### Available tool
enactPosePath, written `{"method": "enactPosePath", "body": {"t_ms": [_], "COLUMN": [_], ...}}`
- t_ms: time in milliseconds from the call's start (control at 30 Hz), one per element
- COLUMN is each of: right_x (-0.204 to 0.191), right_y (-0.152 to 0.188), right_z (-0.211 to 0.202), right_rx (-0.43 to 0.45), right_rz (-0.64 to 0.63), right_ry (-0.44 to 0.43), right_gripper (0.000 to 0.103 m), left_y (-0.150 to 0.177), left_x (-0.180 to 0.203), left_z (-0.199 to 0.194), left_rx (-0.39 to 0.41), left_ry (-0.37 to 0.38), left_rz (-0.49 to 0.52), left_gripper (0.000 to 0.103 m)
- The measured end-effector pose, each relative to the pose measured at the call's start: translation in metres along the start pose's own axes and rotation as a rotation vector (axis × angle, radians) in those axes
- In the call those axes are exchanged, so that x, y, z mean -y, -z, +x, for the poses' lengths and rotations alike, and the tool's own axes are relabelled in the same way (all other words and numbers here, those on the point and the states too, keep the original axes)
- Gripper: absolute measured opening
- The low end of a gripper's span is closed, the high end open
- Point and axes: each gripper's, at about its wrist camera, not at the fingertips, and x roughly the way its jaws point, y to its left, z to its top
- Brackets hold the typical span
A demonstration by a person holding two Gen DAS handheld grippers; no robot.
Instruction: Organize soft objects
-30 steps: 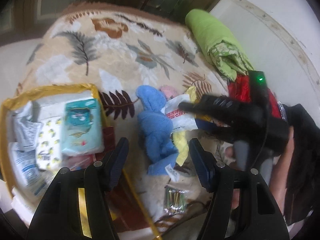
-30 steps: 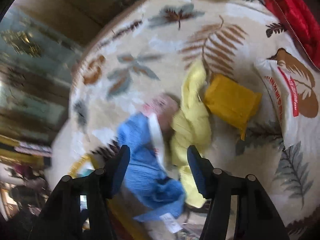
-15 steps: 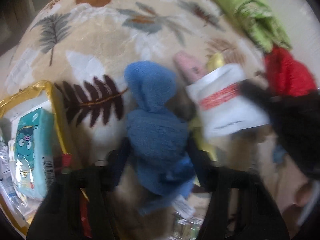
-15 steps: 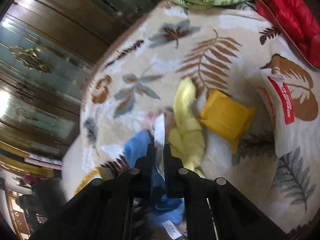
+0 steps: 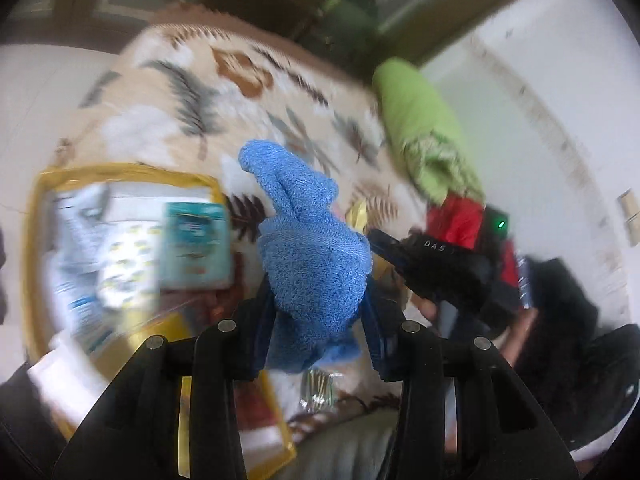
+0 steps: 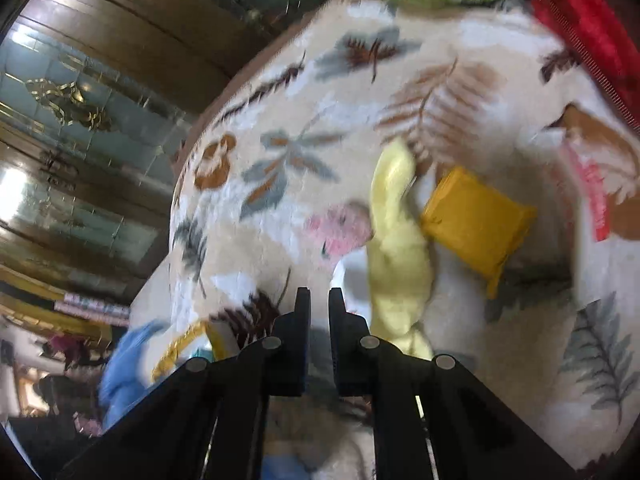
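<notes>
Both left claw pads closing on blue towel (lifted off blanket); right claw opening, empty.

Fluffy blue towel, bunched, upright, lifted above leaf-patterned blanket.

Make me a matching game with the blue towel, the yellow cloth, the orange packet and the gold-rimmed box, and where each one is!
Things:
1. blue towel
2. yellow cloth
3. orange packet
4. gold-rimmed box

Places:
A. lying on the leaf-print blanket, between the pink cloth and the orange packet
B. pinched between the fingers of the left gripper
C. at the left edge of the blanket, full of packets
D. on the blanket, to the right of the yellow cloth

Pairs: 1-B, 2-A, 3-D, 4-C
</notes>
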Motion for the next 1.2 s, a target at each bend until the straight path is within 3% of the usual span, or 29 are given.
{"method": "enactPosePath", "body": {"t_ms": [67, 100, 200, 267, 333, 433, 500, 533, 567, 667, 767, 933, 1033, 1200], "right_x": [0.000, 0.001, 0.001, 0.001, -0.001, -0.011, -0.018, -0.021, -0.022, -0.027, -0.041, -0.081, -0.110, -0.135], "right_y": [0.001, 0.002, 0.006, 0.009, 0.011, 0.014, 0.015, 0.016, 0.018, 0.022, 0.030, 0.068, 0.104, 0.125], "right_z": [0.003, 0.006, 0.024, 0.033, 0.035, 0.041, 0.047, 0.050, 0.051, 0.036, 0.008, -0.033, -0.043, -0.019], "right_rx": [-0.011, -0.020, -0.097, -0.138, -0.156, -0.162, -0.176, -0.184, -0.189, -0.149, -0.068, 0.021, -0.021, -0.126], "right_rz": [0.000, 0.005, -0.005, -0.008, -0.011, -0.049, -0.083, -0.101, -0.114, -0.120, -0.149, -0.271, -0.400, -0.472], "right_ry": [0.034, 0.036, 0.098, 0.131, 0.119, 0.165, 0.170, 0.183, 0.198, 0.178, 0.088, -0.213, -0.364, -0.356], "right_gripper": [0.045, 0.068, 0.071, 0.064, 0.040, 0.026, 0.024, 0.012, 0.007, 0.005, 0.005, 0.005, 0.005, 0.006], "left_y": [0.006, 0.009, 0.021, 0.026, 0.026, 0.028, 0.030, 0.031, 0.032, 0.033, 0.034, 0.033, 0.030, 0.020], "left_x": [-0.016, -0.026, -0.061, -0.077, -0.086, -0.092, -0.095, -0.097, -0.098, -0.104, -0.110, -0.117, -0.125, -0.130], "left_z": [-0.022, -0.030, -0.047, -0.054, -0.059, -0.068, -0.075, -0.078, -0.080, -0.078, -0.081, -0.097, -0.092, -0.065], "left_rx": [0.033, 0.042, 0.067, 0.074, 0.074, 0.088, 0.097, 0.098, 0.098, 0.093, 0.095, 0.138, 0.127, 0.095], "left_ry": [0.004, 0.000, 0.028, 0.047, 0.054, 0.053, 0.055, 0.053, 0.049, 0.042, 0.055, 0.074, 0.023, -0.078], "left_rz": [-0.022, -0.037, -0.127, -0.171, -0.196, -0.194, -0.192, -0.191, -0.190, -0.195, -0.212, -0.225, -0.230, -0.215], "left_gripper": [0.039, 0.039, 0.039, 0.039, 0.039, 0.039, 0.039, 0.039, 0.039, 0.039, 0.039, 0.039, 0.039, 0.039]}}
